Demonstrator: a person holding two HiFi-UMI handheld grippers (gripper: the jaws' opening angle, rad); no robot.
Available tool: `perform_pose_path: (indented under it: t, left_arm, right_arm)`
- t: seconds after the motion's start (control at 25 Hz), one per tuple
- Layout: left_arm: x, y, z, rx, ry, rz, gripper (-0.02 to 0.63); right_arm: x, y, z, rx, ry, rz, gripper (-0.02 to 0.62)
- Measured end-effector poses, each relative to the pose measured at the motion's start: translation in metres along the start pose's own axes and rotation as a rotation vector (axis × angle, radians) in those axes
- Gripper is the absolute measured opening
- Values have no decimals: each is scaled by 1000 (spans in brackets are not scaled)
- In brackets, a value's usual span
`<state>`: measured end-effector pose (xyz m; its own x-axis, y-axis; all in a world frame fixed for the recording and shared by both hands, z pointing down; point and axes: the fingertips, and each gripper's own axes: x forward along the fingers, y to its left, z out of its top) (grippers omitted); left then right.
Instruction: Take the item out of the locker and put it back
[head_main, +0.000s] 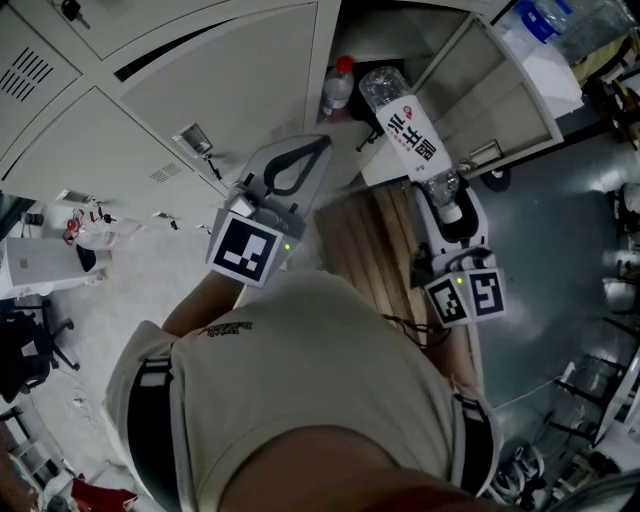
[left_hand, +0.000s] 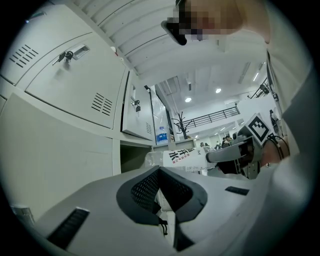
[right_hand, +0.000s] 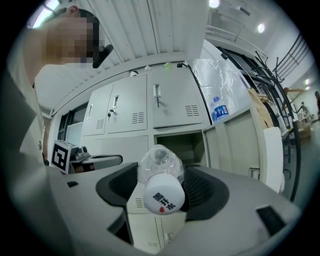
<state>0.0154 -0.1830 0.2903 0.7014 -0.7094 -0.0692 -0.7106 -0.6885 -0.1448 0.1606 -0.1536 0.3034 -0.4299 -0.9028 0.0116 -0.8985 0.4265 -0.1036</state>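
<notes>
My right gripper (head_main: 441, 188) is shut on a clear water bottle (head_main: 408, 128) with a white label, holding it near the neck. The bottle's base points at the open locker compartment (head_main: 385, 35). In the right gripper view the white cap (right_hand: 163, 195) faces the camera between the dark pads, and the open compartment (right_hand: 181, 146) lies straight ahead. A second bottle with a red cap (head_main: 338, 88) stands inside the locker. My left gripper (head_main: 318, 145) hovers left of the opening, shut and with nothing in it. The left gripper view shows the held bottle (left_hand: 183, 157) and the right gripper (left_hand: 231, 155).
The locker door (head_main: 500, 95) hangs open to the right of the compartment. Closed grey locker doors (head_main: 215, 80) fill the left side. A wooden board (head_main: 368, 250) stands below the opening. Blue-labelled bottles (head_main: 545, 20) in plastic wrap sit at the top right.
</notes>
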Motion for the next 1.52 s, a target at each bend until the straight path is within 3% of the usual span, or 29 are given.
perform_pose_path:
  t: [0.28, 0.52, 1.52]
  left_arm:
    - [-2, -1, 1, 26, -9, -6, 12]
    - [-4, -1, 4, 3, -37, -4, 12]
    - [3, -1, -7, -32, -2, 2, 12]
  right_arm:
    - [0, -1, -3, 19, 4, -4, 293]
    - [1, 3, -5, 19, 3, 3, 293]
    - [3, -7, -4, -4, 7, -6, 293]
